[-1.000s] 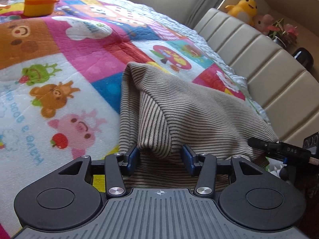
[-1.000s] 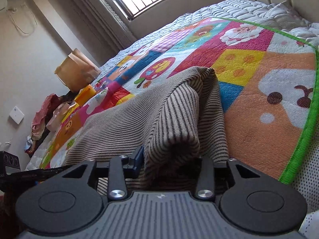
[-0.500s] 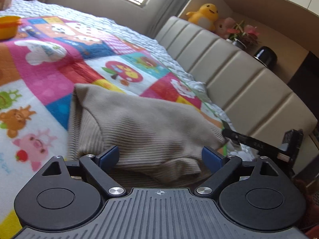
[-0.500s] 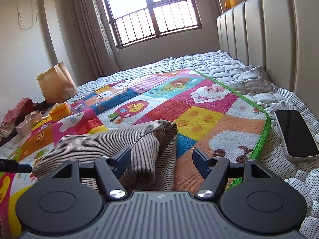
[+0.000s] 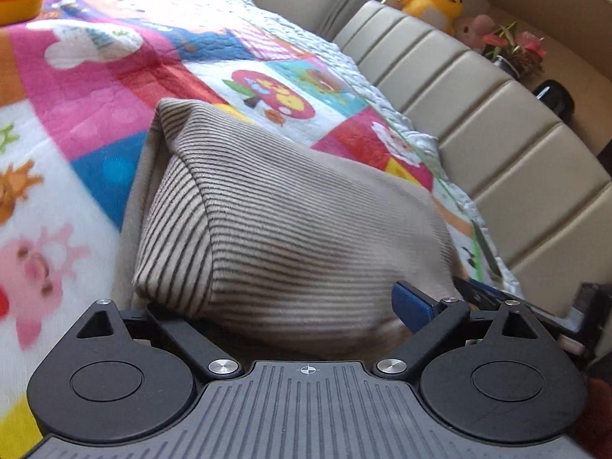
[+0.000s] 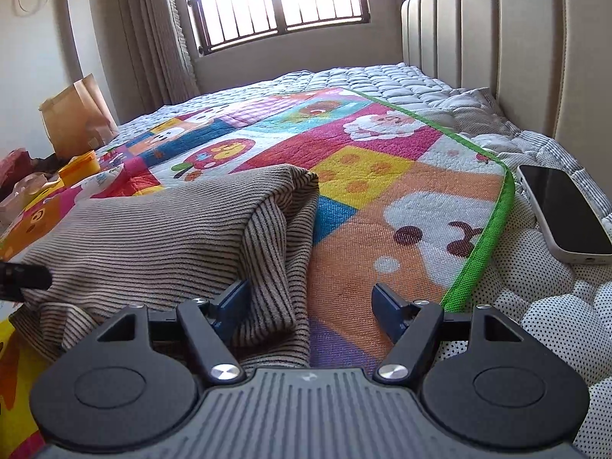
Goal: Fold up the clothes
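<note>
On the bed's patchwork quilt lies the folded striped garment. The left hand-held gripper sits at its near edge, fingers spread wide, cloth between them unclamped. The right hand-held gripper is spread too, at the garment's right corner. A phone lies farther right.

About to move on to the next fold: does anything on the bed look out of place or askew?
The striped garment is bunched, its folded edge puffed up, not flat. A phone lies by the headboard, off the colourful mat. Nothing spilled or damaged.
</note>
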`<state>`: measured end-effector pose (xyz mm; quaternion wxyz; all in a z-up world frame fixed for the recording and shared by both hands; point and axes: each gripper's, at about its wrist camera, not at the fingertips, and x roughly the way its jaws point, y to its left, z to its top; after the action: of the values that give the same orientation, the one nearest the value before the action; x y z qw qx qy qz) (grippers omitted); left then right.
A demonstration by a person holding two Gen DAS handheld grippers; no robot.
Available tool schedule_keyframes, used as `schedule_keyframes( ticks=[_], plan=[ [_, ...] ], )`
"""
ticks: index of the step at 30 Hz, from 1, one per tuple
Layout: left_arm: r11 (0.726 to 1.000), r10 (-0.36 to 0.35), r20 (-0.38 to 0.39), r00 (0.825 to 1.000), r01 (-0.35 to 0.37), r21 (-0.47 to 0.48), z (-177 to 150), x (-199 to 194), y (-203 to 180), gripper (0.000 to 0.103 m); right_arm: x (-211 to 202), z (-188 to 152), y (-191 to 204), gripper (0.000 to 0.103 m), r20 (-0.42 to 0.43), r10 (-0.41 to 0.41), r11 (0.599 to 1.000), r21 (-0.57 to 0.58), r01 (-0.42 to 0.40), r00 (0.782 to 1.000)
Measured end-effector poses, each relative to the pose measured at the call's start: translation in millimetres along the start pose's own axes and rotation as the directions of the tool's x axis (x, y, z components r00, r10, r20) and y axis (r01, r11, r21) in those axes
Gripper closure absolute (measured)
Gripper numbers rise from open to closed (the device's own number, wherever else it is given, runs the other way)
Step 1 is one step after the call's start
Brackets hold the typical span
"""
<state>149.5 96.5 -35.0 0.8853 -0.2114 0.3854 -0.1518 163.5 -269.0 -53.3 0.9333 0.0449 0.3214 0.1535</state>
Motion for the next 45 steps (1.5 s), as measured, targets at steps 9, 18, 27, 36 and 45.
schedule_keyframes(
  ticks=[9, 18, 27, 36, 45],
  plan=[
    [0.997, 0.066, 0.039, 0.997, -0.068, 0.048, 36.4, 28.9, 11.8, 0.005, -14.0, -11.3, 10.4, 0.027, -0.005, 0.049, 0.999, -0.003, -0.049, 0.999],
    [0.999, 0.025, -0.008, 1.000, -0.025, 0.026, 9.5, -8.7, -2.5, 0.002, -29.1, 25.5, -11.9, 0.000, 0.032, 0.078, 0.997, 0.016, -0.078, 0.996],
    [1.000, -0.008, -0.019, 1.000, 0.008, 0.011, -11.7, -13.9, -7.5, 0.000, 22.5, 32.5, 17.1, 0.000, -0.032, 0.033, 0.998, -0.060, -0.035, 0.999],
    [1.000, 0.012, 0.003, 1.000, -0.012, 0.002, 15.9, 17.8, 1.6, 0.000, 6.3, -5.4, 26.4, 0.000, -0.065, 0.092, 0.995, -0.026, -0.093, 0.994],
    [0.997, 0.054, 0.018, 0.998, -0.053, -0.052, 45.6, 28.1, 12.6, 0.000, -30.3, 9.2, 51.7, 0.000, -0.035, 0.253, 0.955, -0.151, -0.255, 0.967]
  ],
)
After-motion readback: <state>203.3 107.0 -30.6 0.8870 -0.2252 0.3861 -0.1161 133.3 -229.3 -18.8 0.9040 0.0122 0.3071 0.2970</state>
